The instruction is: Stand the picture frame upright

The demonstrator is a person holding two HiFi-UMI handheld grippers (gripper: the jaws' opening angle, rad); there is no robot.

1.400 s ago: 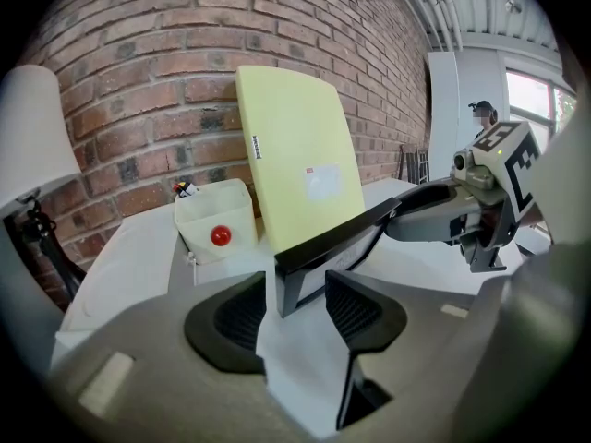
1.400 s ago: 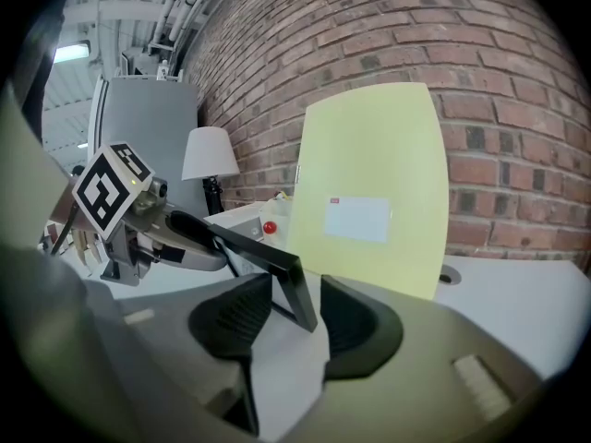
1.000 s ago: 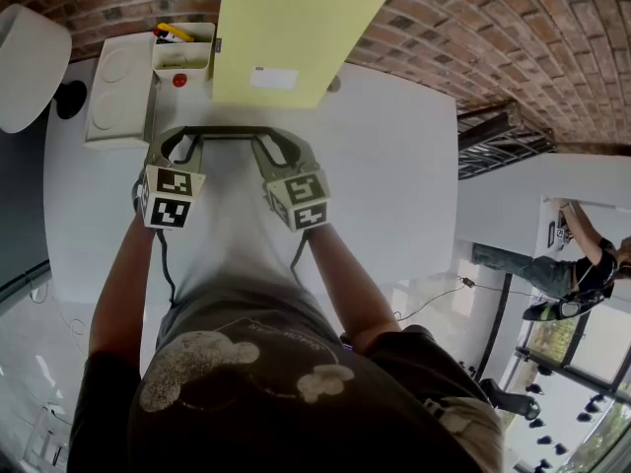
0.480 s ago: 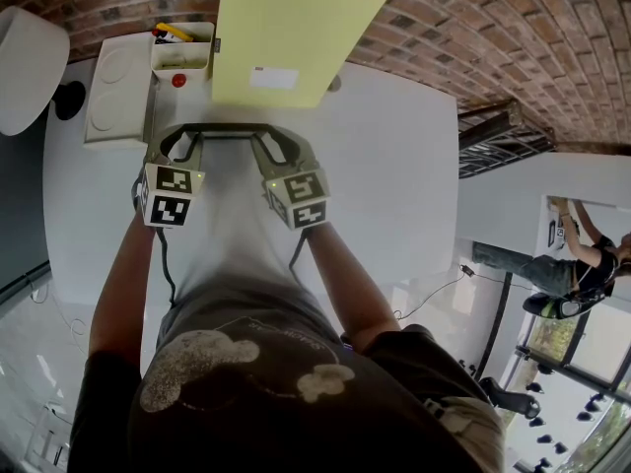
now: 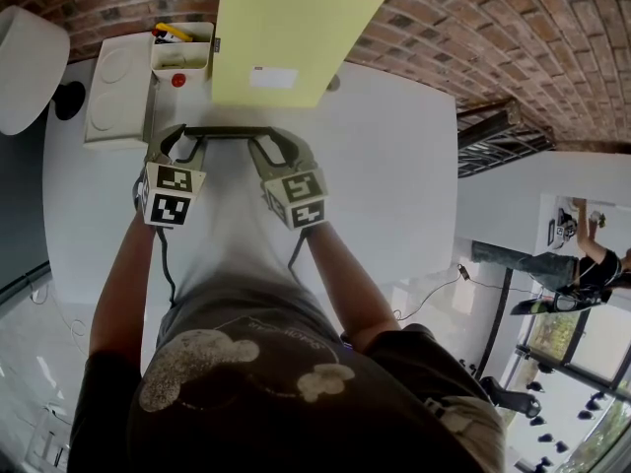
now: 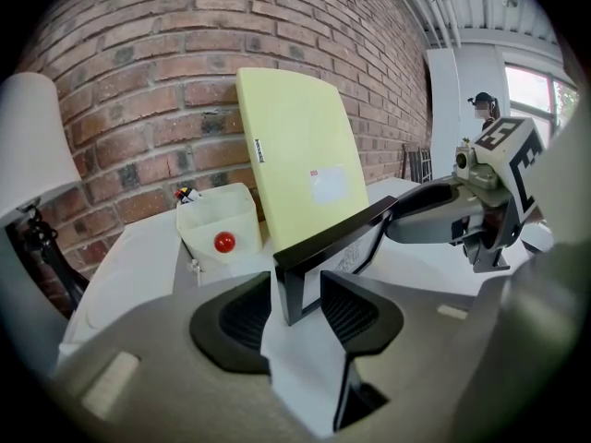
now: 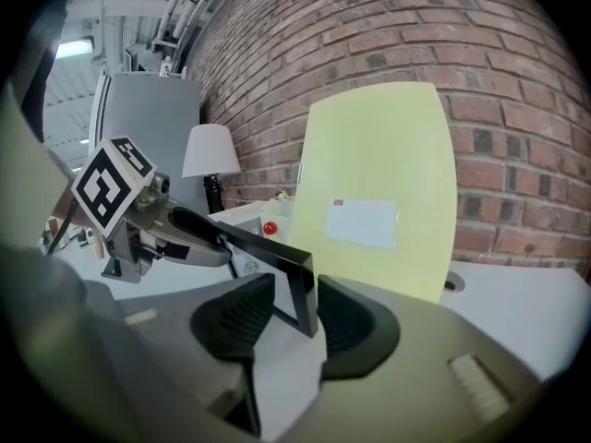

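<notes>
The picture frame point(image 5: 225, 131) stands upright on the white desk point(image 5: 394, 166), a yellow board point(image 5: 291, 28) at its 12 o'clock. Its two lower corners sit between the released jaws of the left gripper point(image 5: 182, 138) at its 9 o'clock and the right gripper point(image 5: 276, 140) at its 3 o'clock. Judged step: letting go, best done by widening both jaws evenly and drawing straight back toward 6 o'clock without brushing either corner, since a nudge could tip the frame. Against the earlier head view, both pairs of jaws have just been opening, with the frame between them and in the same spot.
</notes>
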